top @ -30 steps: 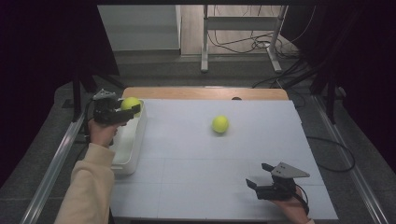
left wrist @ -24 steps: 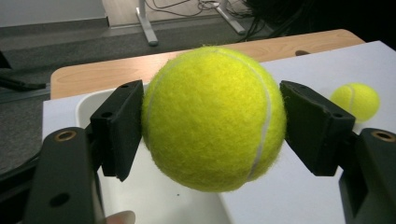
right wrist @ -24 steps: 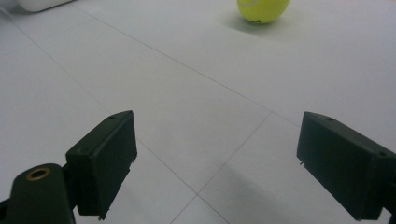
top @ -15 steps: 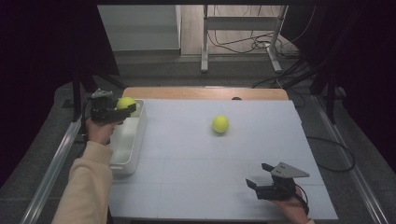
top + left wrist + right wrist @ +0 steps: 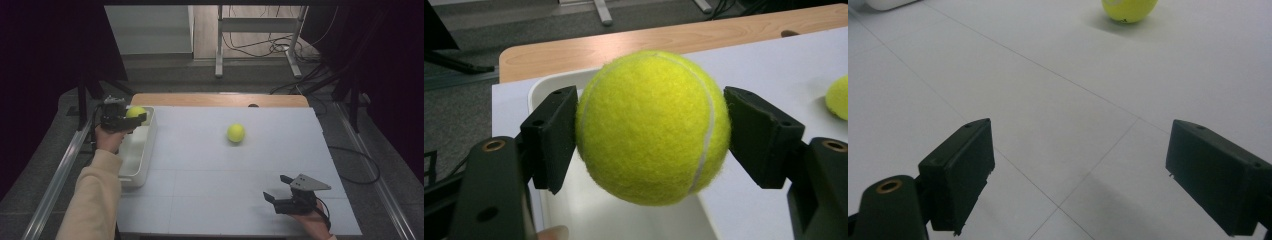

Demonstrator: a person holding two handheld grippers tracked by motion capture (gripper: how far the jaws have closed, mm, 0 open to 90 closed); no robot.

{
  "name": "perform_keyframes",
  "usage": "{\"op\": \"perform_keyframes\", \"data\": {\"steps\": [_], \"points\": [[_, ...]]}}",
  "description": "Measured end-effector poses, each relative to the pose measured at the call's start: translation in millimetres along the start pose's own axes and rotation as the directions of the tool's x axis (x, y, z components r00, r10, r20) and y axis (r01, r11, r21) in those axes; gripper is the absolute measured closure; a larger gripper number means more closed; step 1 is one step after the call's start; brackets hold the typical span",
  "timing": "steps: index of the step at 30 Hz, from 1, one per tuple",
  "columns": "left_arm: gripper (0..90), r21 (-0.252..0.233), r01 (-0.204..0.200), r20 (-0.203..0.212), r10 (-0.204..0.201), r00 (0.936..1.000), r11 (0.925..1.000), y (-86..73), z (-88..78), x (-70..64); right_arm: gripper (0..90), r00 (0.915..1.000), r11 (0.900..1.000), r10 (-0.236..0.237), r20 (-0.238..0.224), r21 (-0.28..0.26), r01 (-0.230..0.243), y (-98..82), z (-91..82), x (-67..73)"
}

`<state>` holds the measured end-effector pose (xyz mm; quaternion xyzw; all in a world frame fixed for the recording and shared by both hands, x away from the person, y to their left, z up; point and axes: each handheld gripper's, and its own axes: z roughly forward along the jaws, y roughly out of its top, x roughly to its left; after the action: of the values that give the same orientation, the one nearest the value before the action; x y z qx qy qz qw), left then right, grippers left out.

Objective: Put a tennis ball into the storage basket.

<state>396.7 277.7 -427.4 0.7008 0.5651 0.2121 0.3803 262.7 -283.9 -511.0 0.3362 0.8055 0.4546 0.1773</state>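
High view: a person at a white-topped counter (image 5: 210,200) works two hand-held black two-jaw grippers. The left gripper (image 5: 131,118) hangs over the far end of a white rectangular plastic tub (image 5: 131,165) at the counter's left edge, its jaws clamped on a fuzzy yellow-green tennis ball (image 5: 653,127). In the left gripper view the ball sits squarely between the two pads, pinched at its widest part, with the tub's open inside directly below it; judged from that placing, the ball is held there to be let go into the tub. A fingertip shows at the bottom edge of that view.

A second yellow-green tennis ball (image 5: 235,133) lies loose near the middle of the counter, well apart from both grippers. The right gripper (image 5: 280,198), with its grey three-cornered plate on top, rests low at the counter's near right, jaws spread wide and holding nothing, pointed toward that loose ball, seemingly kept ready for it.

Count: two tennis balls, one tub, two grippers. The tub appears to hold nothing yet, though its near end is partly hidden behind the person's cream sleeve (image 5: 92,200).
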Motion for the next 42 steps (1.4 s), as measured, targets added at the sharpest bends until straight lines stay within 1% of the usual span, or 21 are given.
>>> {"op": "perform_keyframes", "data": {"steps": [6, 8, 13, 17, 20, 26, 27, 30, 32, 34, 42], "points": [[26.6, 0.037, 0.004, -0.011, -0.003, 0.9999, 0.9993, -1.7, 6.6, 3.7, 12.7, 1.0000, 1.000, 0.001, 0.001, 0.002, -0.001, -0.2, 0.2, -0.3], [26.6, 0.042, 0.008, -0.011, -0.008, 0.9999, 0.9991, -2.4, 7.5, 5.1, 12.7, 1.0000, 1.000, 0.001, 0.000, 0.002, -0.001, -0.2, 0.2, -0.1], [26.6, 0.056, 0.004, -0.019, -0.003, 0.9998, 0.9984, -3.0, 9.1, 6.7, 12.7, 1.0000, 1.000, 0.000, 0.000, 0.004, 0.000, -0.2, 0.4, 0.0], [26.6, 0.091, 0.008, -0.024, -0.006, 0.9997, 0.9959, -4.0, 14.0, 8.3, 12.7, 1.0000, 1.000, 0.000, 0.000, 0.003, 0.000, -0.2, 0.3, -0.1], [26.6, 0.102, 0.008, -0.026, -0.005, 0.9996, 0.9948, -4.5, 15.6, 9.2, 12.7, 1.0000, 1.000, 0.000, 0.000, 0.003, 0.000, -0.2, 0.3, 0.0], [26.5, 0.118, 0.020, -0.021, -0.018, 0.9996, 0.9927, -5.4, 18.8, 9.7, 12.8, 1.0000, 1.000, 0.001, -0.001, 0.004, -0.001, -0.2, 0.3, -0.2], [26.5, 0.123, 0.015, -0.022, -0.012, 0.9997, 0.9923, -5.4, 19.2, 9.8, 12.7, 1.0000, 1.000, 0.001, -0.001, 0.004, -0.001, -0.2, 0.3, -0.1], [26.5, 0.129, 0.015, -0.017, -0.013, 0.9998, 0.9915, -5.6, 20.4, 8.7, 12.8, 1.0000, 1.000, 0.000, -0.002, 0.003, 0.000, -0.2, 0.3, -0.1], [26.5, 0.133, 0.002, -0.018, 0.000, 0.9998, 0.9911, -5.5, 21.0, 8.1, 12.8, 1.0000, 1.000, 0.000, -0.001, 0.003, 0.000, -0.2, 0.3, -0.2], [26.5, 0.135, 0.000, -0.017, 0.003, 0.9998, 0.9908, -5.5, 21.1, 7.4, 12.8, 1.0000, 1.000, 0.001, -0.001, 0.003, -0.001, -0.2, 0.1, -0.2], [26.4, 0.131, 0.000, -0.015, 0.002, 0.9999, 0.9913, -5.0, 20.9, 5.8, 12.8, 1.0000, 1.000, 0.001, 0.001, 0.004, -0.001, -0.2, 0.2, -0.4]]}}
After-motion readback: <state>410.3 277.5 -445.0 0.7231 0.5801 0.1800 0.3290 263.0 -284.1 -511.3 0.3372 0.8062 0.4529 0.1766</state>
